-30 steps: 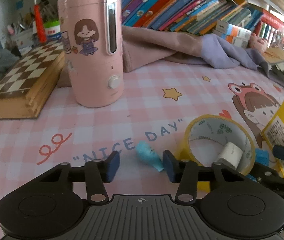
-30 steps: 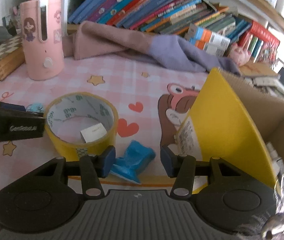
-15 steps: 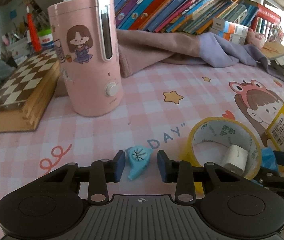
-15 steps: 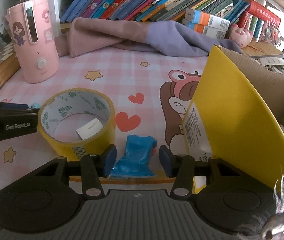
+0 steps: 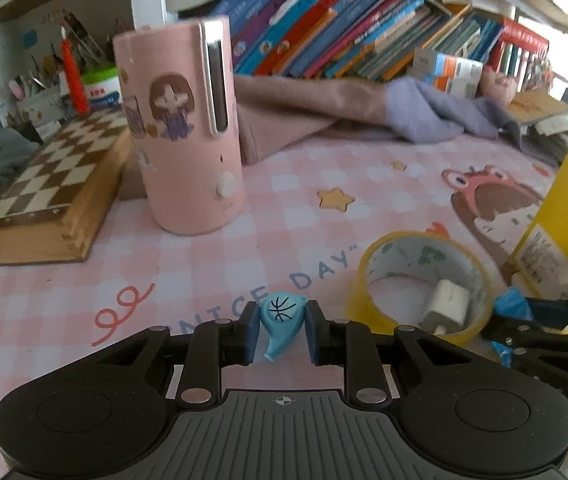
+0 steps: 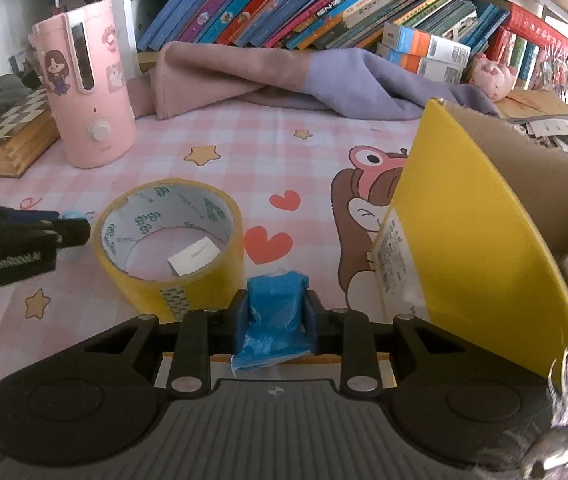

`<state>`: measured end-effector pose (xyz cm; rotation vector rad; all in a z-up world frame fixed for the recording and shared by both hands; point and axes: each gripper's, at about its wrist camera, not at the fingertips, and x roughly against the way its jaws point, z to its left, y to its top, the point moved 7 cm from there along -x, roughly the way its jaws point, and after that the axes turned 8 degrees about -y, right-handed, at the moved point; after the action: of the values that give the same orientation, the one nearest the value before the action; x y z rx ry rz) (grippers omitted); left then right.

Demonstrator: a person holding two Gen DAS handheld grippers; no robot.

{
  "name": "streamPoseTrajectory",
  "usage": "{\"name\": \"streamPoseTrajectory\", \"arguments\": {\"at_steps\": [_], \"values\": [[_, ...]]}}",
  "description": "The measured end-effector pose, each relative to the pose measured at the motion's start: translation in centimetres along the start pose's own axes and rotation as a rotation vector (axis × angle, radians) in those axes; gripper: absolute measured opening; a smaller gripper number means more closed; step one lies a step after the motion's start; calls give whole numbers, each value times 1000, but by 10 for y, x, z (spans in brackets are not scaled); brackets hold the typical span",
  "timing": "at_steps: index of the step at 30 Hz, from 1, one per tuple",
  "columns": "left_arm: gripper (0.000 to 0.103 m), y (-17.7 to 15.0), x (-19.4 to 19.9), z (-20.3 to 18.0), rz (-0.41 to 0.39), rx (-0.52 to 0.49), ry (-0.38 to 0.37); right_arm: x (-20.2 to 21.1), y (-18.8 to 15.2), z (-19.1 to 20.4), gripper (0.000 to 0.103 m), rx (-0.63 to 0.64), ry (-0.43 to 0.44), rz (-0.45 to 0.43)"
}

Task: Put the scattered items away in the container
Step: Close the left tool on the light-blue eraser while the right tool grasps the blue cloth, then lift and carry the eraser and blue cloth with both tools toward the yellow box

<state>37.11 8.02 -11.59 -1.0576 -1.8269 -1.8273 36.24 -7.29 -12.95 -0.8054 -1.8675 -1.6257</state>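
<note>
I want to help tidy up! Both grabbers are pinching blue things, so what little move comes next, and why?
Probably lift the right gripper and swing it over the yellow box. It is shut on the blue packet, and the box stands open just beside it. The left gripper, holding the blue whistle, can follow.

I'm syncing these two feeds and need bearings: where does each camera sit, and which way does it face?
Left wrist: rides the left gripper, facing the bookshelf; its fingers clamp a blue whistle.
Right wrist: rides the right gripper, same heading, beside the yellow box; fingers clamp a blue packet.
Shared: tape roll, pink humidifier.
</note>
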Motion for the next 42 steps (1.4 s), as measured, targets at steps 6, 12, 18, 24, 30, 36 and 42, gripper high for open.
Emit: {"name": "streamPoseTrajectory", "arguments": {"at_steps": [6, 12, 18, 24, 30, 36, 42], "values": [[22, 3, 18, -9, -29, -4, -12, 16, -1, -3, 26, 18, 21, -21], [22, -6, 40, -16, -43, 3, -14, 34, -6, -4, 26, 22, 45, -32], [22, -21, 64, -20, -49, 21, -16, 54, -13, -6, 26, 33, 68, -43], [22, -34, 88, -25, -68, 33, -22, 75, -21, -4, 26, 44, 83, -61], [22, -43, 119, -32, -103, 34, -42, 99, -28, -1, 26, 73, 103, -86], [22, -56, 152, -37, -131, 58, -70, 128, -38, -3, 26, 90, 126, -94], [22, -71, 187, -45, -166, 85, -92, 161, -56, 1, 26, 112, 154, -115]]}}
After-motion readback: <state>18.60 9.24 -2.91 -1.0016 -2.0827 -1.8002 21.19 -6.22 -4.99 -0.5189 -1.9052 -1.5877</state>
